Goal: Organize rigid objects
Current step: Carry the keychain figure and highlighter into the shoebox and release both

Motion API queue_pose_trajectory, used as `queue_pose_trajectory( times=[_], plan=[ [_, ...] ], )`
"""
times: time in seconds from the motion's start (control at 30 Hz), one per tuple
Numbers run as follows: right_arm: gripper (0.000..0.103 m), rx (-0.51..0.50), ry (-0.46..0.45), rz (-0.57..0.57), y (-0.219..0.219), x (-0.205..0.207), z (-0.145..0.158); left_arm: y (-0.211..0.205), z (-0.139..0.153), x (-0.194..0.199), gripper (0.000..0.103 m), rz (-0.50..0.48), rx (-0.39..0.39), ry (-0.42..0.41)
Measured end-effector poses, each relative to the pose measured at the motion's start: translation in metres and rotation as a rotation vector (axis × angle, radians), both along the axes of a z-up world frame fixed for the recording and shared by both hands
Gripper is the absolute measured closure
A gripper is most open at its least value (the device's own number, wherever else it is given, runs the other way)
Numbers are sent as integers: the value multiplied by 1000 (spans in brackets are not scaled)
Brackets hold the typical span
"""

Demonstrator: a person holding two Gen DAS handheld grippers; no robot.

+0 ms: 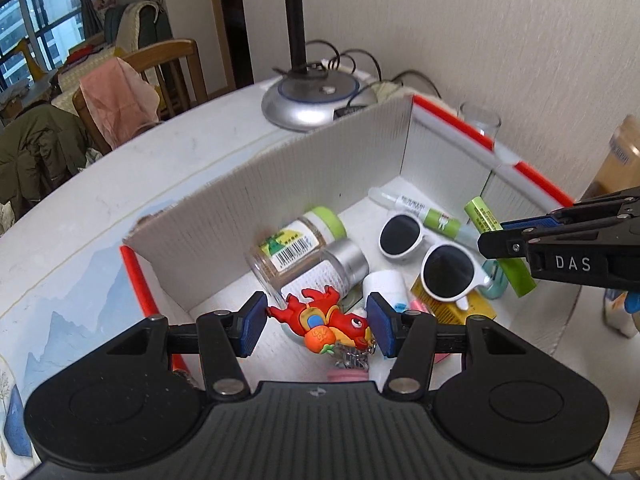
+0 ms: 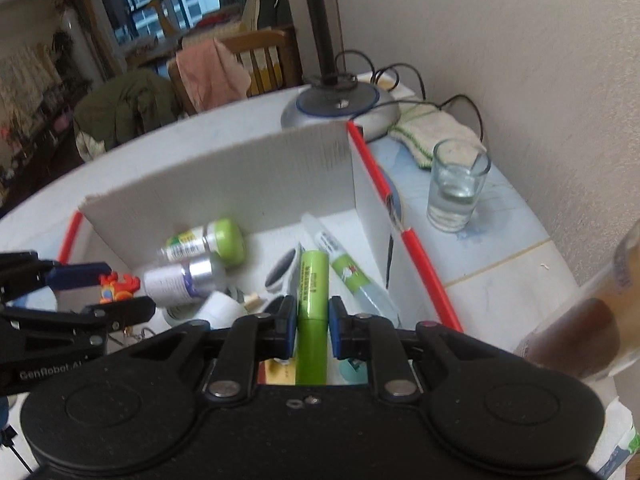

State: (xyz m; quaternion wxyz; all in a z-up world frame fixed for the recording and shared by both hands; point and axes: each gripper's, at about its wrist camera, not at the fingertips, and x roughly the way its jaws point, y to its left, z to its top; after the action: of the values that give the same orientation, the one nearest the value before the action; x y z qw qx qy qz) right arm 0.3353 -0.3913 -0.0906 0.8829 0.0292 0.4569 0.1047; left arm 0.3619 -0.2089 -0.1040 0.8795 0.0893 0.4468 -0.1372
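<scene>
We see both grippers over the white box (image 1: pixel 312 168) on the table (image 1: pixel 100 208). The left gripper (image 1: pixel 318 322) holds a red toy (image 1: pixel 320 316) between its blue pads, each pad touching one end, above the box's near left corner. The right gripper (image 2: pixel 313 330) is clamped on a green tube (image 2: pixel 313 292), upright along the fingers, near the box's right wall. In the box: two jars (image 1: pixel 296 248) on their sides toward the far left wall, white sunglasses (image 1: pixel 424 256) mid-floor, a glue tube (image 1: pixel 416 210) by the far right corner. A glass (image 2: pixel 456 184) of water stands outside the right wall, a lamp base (image 1: pixel 312 96) past the far corner.
</scene>
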Motion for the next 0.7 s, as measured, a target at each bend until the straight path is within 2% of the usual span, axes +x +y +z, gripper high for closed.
queue_pose_trajectory(
  times=[0.37,0.57,0.7],
  plan=[
    [87,-4,39,15,3,-3,-12,-8,-21,12,49,1,31,76],
    [82,-1,43,8,1,1,-11,-8,-26,16,49,4,45,110],
    [77,5,42,5,-1,1,-9,-6,-24,14,49,13,27,113]
  ],
)
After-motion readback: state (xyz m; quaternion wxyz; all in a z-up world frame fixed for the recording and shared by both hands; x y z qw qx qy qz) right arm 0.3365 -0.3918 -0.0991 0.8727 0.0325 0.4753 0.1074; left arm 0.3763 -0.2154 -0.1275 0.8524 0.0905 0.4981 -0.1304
